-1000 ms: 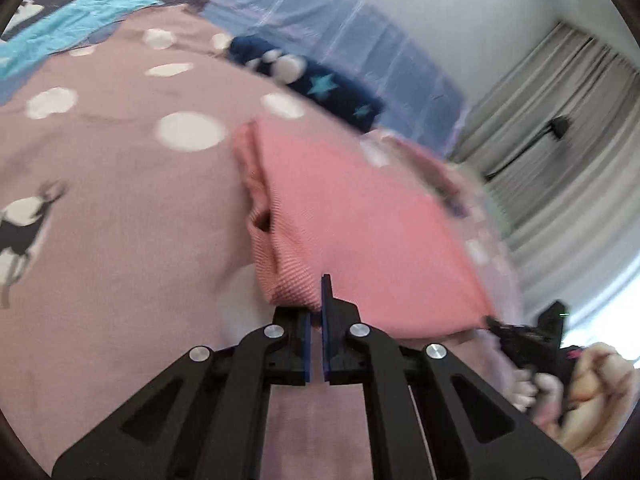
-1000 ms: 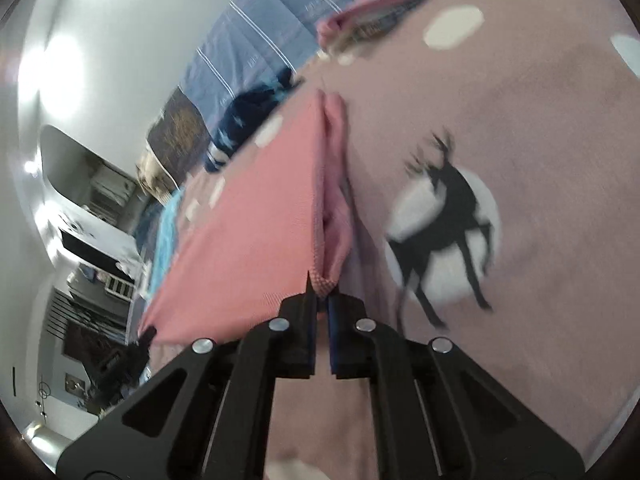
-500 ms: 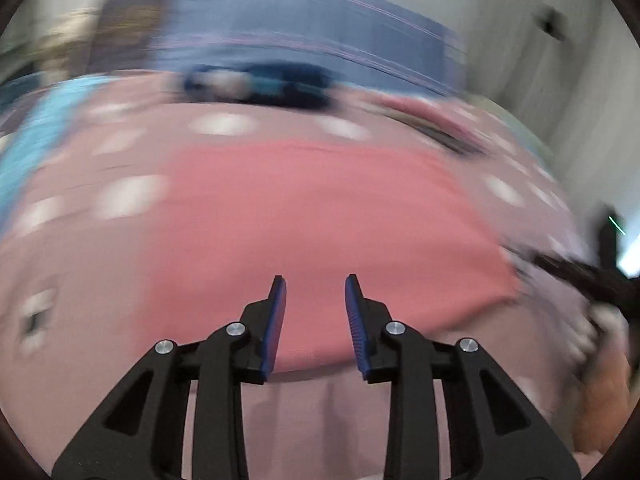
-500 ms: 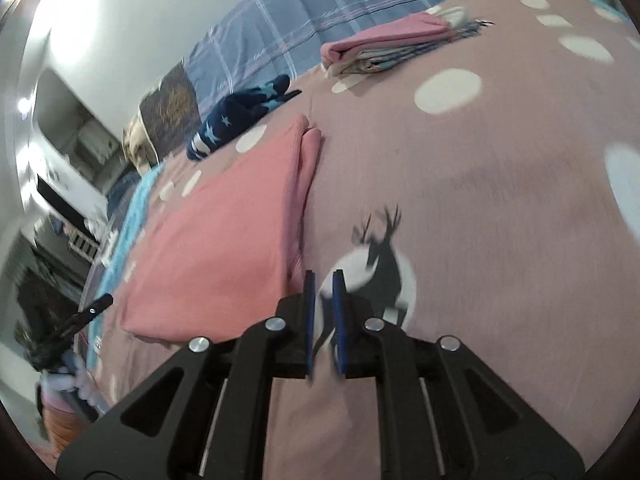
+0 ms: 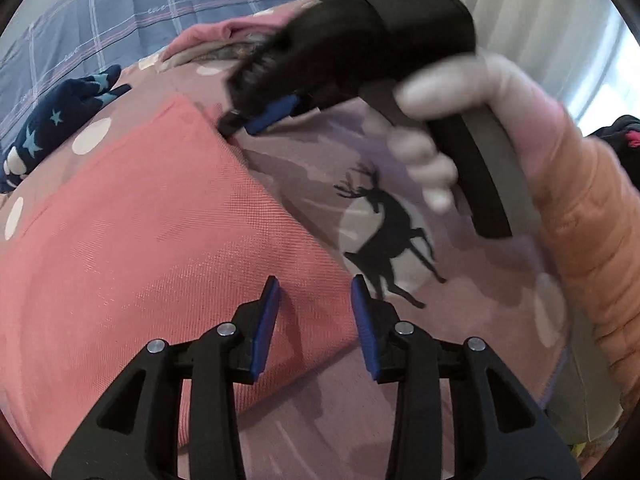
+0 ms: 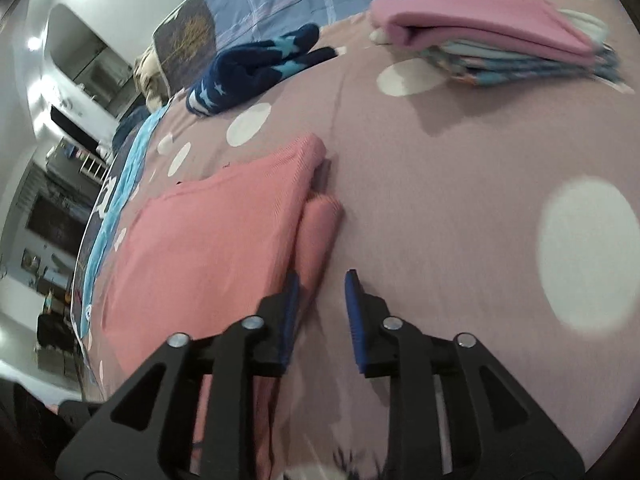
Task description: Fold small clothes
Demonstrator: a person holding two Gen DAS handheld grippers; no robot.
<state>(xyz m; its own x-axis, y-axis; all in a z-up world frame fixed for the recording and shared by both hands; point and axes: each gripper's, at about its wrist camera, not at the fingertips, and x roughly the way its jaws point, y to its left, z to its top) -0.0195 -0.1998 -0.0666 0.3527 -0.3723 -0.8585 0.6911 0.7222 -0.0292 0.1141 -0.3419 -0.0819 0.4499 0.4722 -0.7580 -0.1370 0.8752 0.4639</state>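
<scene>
A coral-pink garment [image 5: 160, 220] [image 6: 216, 224] lies folded flat on the mauve dotted bedspread [image 5: 320, 152] [image 6: 420, 200]. My left gripper [image 5: 315, 280] hovers over its near right corner, its jaws opening; the cloth lies under them and the pads do not press it. In the left wrist view my right gripper [image 5: 244, 124], held by a gloved hand [image 5: 460, 92], has its tips at the garment's far right corner. Seen from its own camera, the right gripper [image 6: 322, 274] has its jaws opening over the garment's rolled right edge, gripping nothing.
A stack of folded clothes [image 6: 500, 32] [image 5: 208, 36] with a pink piece on top sits further back. A navy star-print garment [image 6: 256, 68] [image 5: 60, 120] lies crumpled near the blue plaid bedding [image 5: 120, 12]. An orange sleeve [image 5: 580, 220] fills the right side.
Both grippers were shut on the garment's corners and have let go and opened. The left one swung across to the garment's right side; the garment now lies flat.
</scene>
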